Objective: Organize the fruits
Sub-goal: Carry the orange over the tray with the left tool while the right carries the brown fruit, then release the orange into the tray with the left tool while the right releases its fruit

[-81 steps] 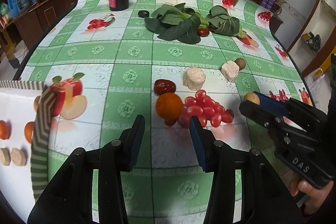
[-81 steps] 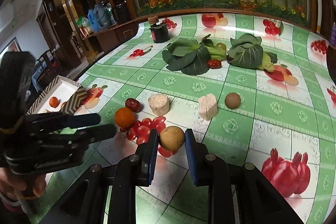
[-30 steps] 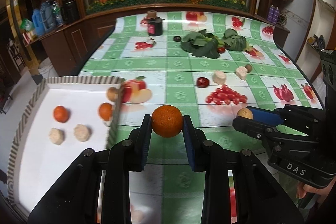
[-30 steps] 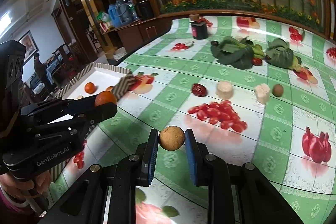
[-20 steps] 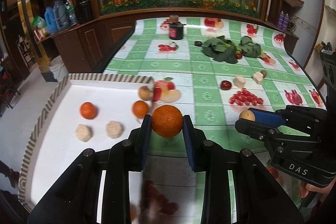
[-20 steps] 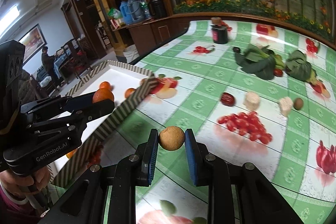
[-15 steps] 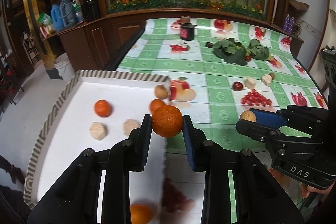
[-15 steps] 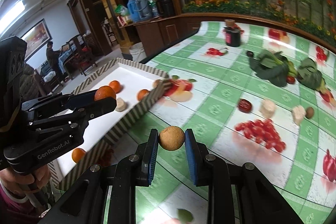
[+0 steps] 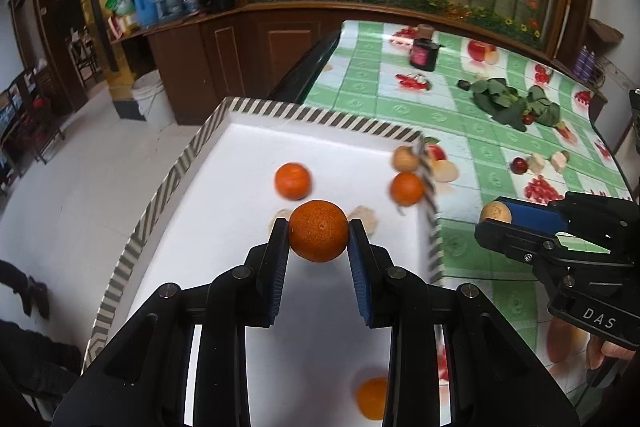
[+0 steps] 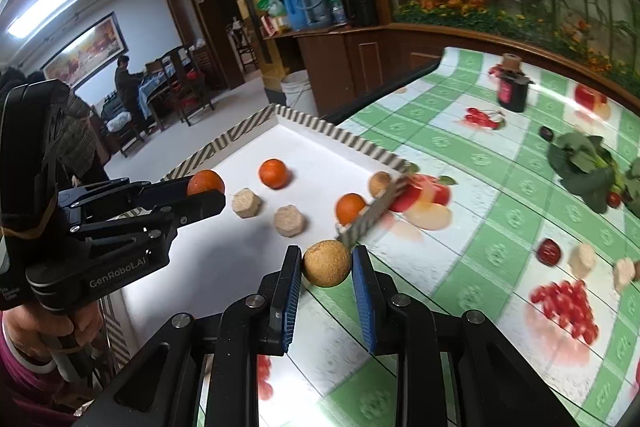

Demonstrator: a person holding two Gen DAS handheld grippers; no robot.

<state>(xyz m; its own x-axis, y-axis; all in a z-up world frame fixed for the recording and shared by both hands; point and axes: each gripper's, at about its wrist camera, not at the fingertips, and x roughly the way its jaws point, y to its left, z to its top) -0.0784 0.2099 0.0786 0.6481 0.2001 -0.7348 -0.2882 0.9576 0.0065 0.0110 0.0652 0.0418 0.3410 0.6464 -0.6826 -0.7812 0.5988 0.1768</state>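
My left gripper (image 9: 319, 239) is shut on an orange (image 9: 319, 235) and holds it above the white tray (image 9: 240, 163) with the striped rim. My right gripper (image 10: 326, 265) is shut on a round tan fruit (image 10: 326, 263), just outside the tray's near right rim (image 10: 370, 213). In the tray lie two oranges (image 9: 293, 180) (image 9: 406, 188), a tan fruit (image 9: 404, 159), two pale beige pieces (image 10: 247, 201) (image 10: 290, 221) and another orange (image 9: 371, 398) near the front. The left gripper (image 10: 202, 191) shows in the right wrist view, the right gripper (image 9: 496, 217) in the left.
On the green checked tablecloth (image 10: 480, 163) lie a cluster of small red fruits (image 10: 568, 307), a dark red fruit (image 10: 547, 251), two pale pieces (image 10: 582, 259), leafy greens (image 10: 588, 163) and a dark jar (image 10: 511, 87). The table's left edge drops to the floor; cabinets stand behind.
Both grippers have moved left with their fruits. The left gripper has gone from the tablecloth to over the tray; the right gripper has come up to the tray's rim.
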